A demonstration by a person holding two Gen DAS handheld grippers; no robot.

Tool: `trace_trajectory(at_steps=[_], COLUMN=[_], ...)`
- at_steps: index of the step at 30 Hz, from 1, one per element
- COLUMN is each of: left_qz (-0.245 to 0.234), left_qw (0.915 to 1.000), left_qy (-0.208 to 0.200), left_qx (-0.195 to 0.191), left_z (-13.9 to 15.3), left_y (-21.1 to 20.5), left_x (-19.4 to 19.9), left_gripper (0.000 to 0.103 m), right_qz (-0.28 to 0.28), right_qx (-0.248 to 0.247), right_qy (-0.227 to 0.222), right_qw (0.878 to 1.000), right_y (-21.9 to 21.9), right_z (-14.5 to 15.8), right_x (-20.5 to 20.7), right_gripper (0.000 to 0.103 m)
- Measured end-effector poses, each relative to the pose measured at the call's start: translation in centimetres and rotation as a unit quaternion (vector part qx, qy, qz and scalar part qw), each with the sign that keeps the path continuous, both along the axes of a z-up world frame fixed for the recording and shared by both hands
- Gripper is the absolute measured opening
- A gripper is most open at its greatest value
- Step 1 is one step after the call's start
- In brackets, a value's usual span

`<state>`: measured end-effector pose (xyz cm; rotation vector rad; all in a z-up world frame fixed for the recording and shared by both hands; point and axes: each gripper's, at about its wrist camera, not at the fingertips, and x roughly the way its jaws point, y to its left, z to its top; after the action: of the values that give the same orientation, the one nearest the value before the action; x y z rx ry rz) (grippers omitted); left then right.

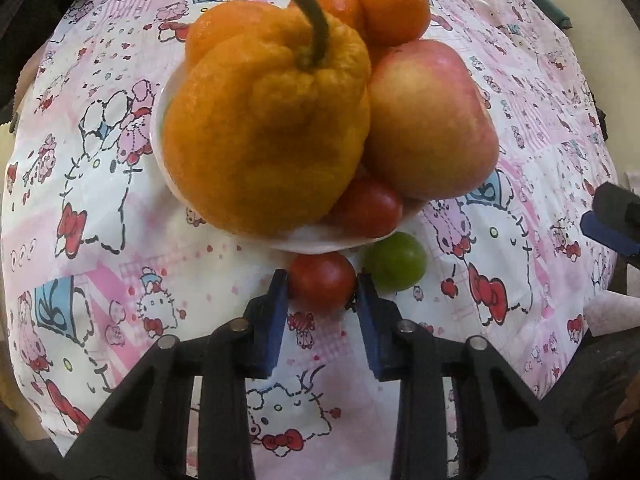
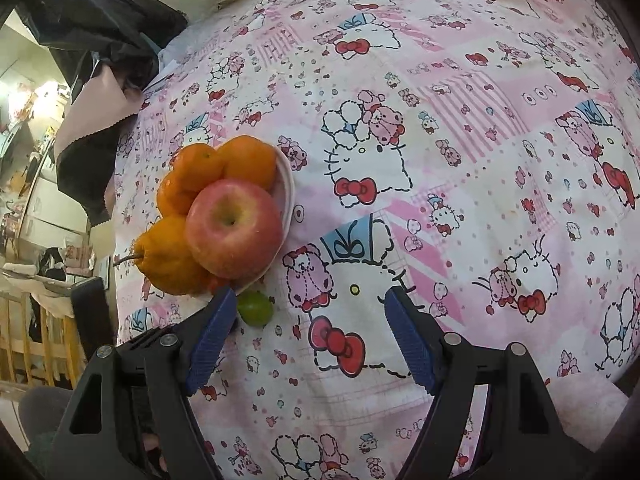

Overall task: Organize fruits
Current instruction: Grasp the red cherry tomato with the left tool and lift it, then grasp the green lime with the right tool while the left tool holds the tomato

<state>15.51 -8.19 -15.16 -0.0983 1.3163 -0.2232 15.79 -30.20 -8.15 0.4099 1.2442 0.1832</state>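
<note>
A white plate (image 1: 320,242) holds a big bumpy orange citrus with a stem (image 1: 264,128), a red-yellow apple (image 1: 432,120), small oranges (image 1: 392,8) and a red tomato (image 1: 370,208). My left gripper (image 1: 322,286) is shut on a second red tomato (image 1: 322,280) just in front of the plate. A green fruit (image 1: 396,260) lies on the cloth beside it. In the right wrist view the plate (image 2: 286,188) with the apple (image 2: 234,226) sits at left, the green fruit (image 2: 256,306) below it. My right gripper (image 2: 310,306) is open and empty over the cloth.
A pink cartoon-cat tablecloth (image 2: 440,140) covers the round table. Dark bags and cloth (image 2: 92,52) lie at its far left edge, with shelves and a wooden rail beyond. The right gripper's tip (image 1: 612,216) shows at the right edge of the left wrist view.
</note>
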Motion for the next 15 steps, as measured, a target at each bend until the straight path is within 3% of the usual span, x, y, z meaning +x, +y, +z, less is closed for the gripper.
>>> trace_trajectory(at_steps=[8, 15], left_qz=[0.013, 0.058], left_qw=[0.9998, 0.998], left_qy=[-0.015, -0.02], left_qx=[0.001, 0.011], left_z=[2.2, 4.2], left_y=[1.5, 4.3], left_x=[-1.8, -3.9], left_gripper=[0.029, 0.029], right_qz=[0.005, 0.062], right_qx=[-0.01, -0.063], right_qy=[0.006, 0.039], right_qw=[1.0, 0.995], right_y=[0.6, 4.1], right_z=[-0.5, -3.3], right_x=[0.2, 0.8], right_gripper=[0.079, 0.079])
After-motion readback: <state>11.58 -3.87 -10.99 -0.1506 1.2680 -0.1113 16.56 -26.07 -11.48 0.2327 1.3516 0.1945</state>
